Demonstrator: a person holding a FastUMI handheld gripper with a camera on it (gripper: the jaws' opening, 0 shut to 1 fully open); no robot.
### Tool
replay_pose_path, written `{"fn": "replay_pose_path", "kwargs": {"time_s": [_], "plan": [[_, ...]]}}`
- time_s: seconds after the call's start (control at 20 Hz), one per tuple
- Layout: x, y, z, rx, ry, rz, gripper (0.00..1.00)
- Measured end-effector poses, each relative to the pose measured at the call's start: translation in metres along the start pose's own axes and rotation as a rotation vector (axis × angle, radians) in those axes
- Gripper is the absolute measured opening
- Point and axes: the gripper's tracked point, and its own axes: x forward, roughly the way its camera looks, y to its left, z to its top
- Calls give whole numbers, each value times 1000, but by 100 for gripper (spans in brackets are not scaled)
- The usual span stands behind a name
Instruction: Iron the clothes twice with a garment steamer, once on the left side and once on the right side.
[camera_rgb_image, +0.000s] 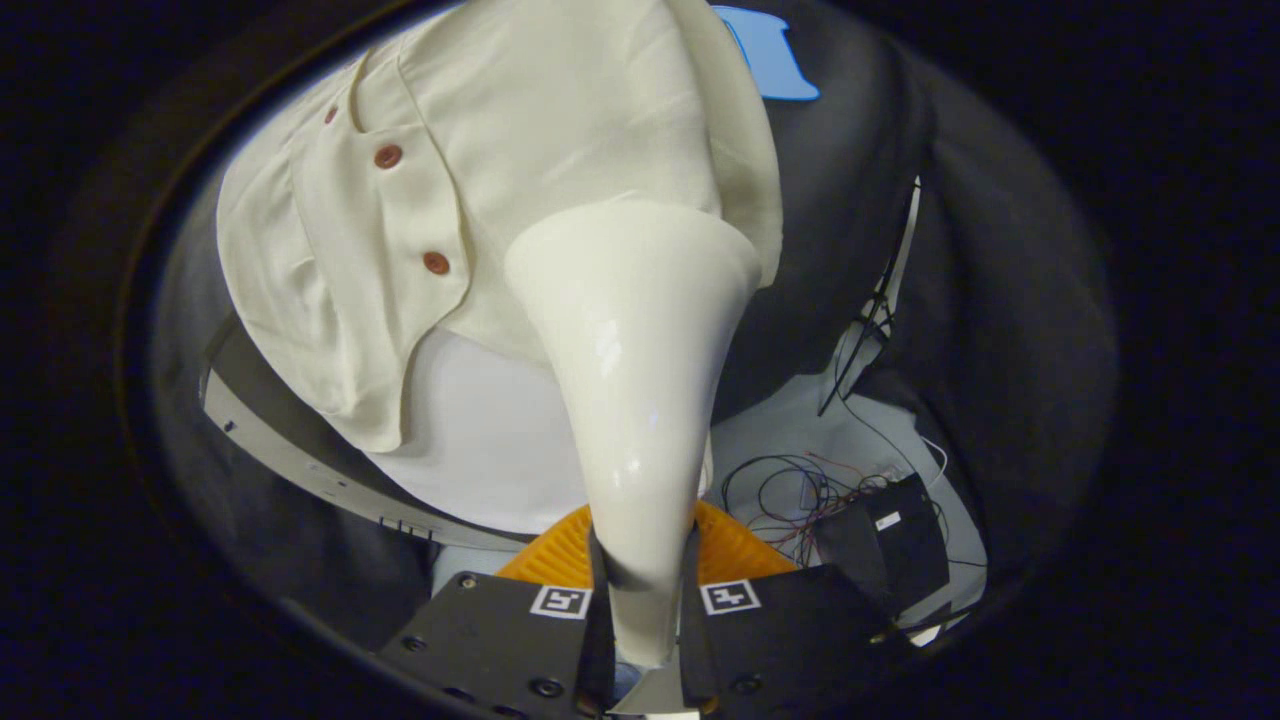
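Claw (643, 590) is clamped on the steamer (640, 340); its head should be kept flat against the shirt (520, 150), stroked slowly.

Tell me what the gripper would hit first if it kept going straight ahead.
Shut on the glossy white cone-shaped steamer, the gripper would likely push its wide head into the cream buttoned cloth shirt; depth is unclear.
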Motion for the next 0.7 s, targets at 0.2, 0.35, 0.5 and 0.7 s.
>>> {"fn": "replay_pose_path", "kwargs": {"time_s": [0.2, 0.35, 0.5, 0.7], "plan": [[-2, 9, -11, -21, -7, 2, 26], [-17, 24, -20, -40, -30, 4, 26], [-39, 50, -30, -46, -52, 7, 26], [-68, 95, -46, -45, -75, 17, 26]]}}
